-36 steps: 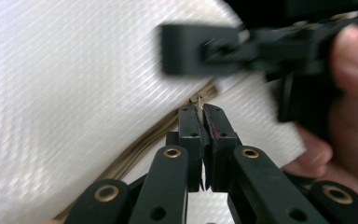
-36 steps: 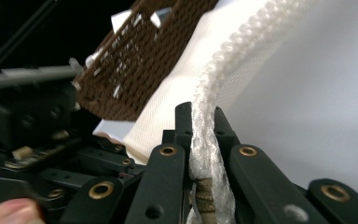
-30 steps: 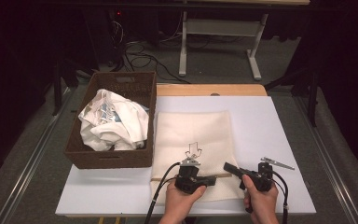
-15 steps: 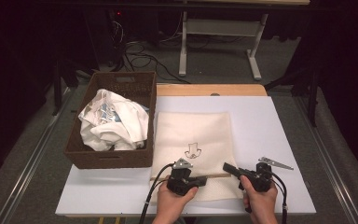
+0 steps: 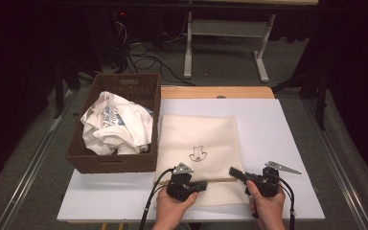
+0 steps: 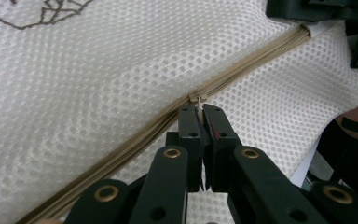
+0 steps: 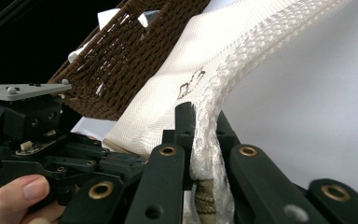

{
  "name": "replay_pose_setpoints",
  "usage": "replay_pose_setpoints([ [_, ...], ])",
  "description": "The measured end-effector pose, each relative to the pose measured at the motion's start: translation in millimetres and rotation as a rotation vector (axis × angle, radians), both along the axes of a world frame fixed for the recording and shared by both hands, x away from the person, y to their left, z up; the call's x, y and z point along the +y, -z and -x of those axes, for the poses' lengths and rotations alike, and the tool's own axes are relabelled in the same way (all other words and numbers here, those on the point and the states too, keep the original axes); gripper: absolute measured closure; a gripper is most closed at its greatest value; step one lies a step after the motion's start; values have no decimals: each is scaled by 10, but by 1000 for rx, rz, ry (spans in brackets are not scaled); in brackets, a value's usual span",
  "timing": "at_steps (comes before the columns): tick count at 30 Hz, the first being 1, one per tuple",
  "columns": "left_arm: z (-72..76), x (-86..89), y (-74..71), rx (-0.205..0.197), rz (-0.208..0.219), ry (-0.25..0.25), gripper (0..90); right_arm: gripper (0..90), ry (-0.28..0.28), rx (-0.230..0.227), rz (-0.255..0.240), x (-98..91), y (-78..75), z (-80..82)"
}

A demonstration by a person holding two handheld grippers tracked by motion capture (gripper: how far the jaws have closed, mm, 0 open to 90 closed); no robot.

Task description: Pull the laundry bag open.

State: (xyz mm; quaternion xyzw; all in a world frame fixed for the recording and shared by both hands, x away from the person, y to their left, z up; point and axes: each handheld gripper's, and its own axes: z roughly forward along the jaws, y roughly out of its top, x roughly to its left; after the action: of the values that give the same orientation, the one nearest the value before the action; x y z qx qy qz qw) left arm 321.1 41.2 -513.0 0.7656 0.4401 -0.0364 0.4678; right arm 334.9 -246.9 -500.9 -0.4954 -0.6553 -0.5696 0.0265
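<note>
A cream mesh bag (image 5: 199, 139) with a small dark drawing lies flat on the white table (image 5: 268, 124). A tan zipper (image 5: 220, 180) runs across its near end. In the left gripper view my left gripper (image 6: 199, 108) is shut on the small metal zipper pull (image 6: 198, 99), with the zipper (image 6: 247, 63) running on up to the right. From above, the left gripper (image 5: 204, 184) sits at the bag's near left. My right gripper (image 7: 204, 112) is shut on a bunched fold of the mesh bag (image 7: 168, 93) at the zipper's end, and in the high view this right gripper (image 5: 233, 171) is at the bag's near right corner.
A brown woven basket (image 5: 120, 163) stands at the table's left, holding crumpled white clothes (image 5: 117, 127). The right gripper view has the basket (image 7: 121, 60) just behind the bag. A wooden strip (image 5: 215, 92) borders the far edge. Bare white table (image 5: 278, 143) lies right of the bag.
My left gripper has slid a little to the left along the zipper with the pull in it. The right gripper has stayed where it was, still holding the bag's corner.
</note>
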Motion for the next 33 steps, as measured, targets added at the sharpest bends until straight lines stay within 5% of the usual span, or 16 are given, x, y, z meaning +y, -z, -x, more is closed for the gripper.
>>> replay_pose_setpoints([
  [25,56,220,20,-14,-85,-24,865,871,-2,-5,30,26,8,-11],
  [33,107,372,8,-21,-83,-49,865,871,1,-11,44,36,3,-2],
])
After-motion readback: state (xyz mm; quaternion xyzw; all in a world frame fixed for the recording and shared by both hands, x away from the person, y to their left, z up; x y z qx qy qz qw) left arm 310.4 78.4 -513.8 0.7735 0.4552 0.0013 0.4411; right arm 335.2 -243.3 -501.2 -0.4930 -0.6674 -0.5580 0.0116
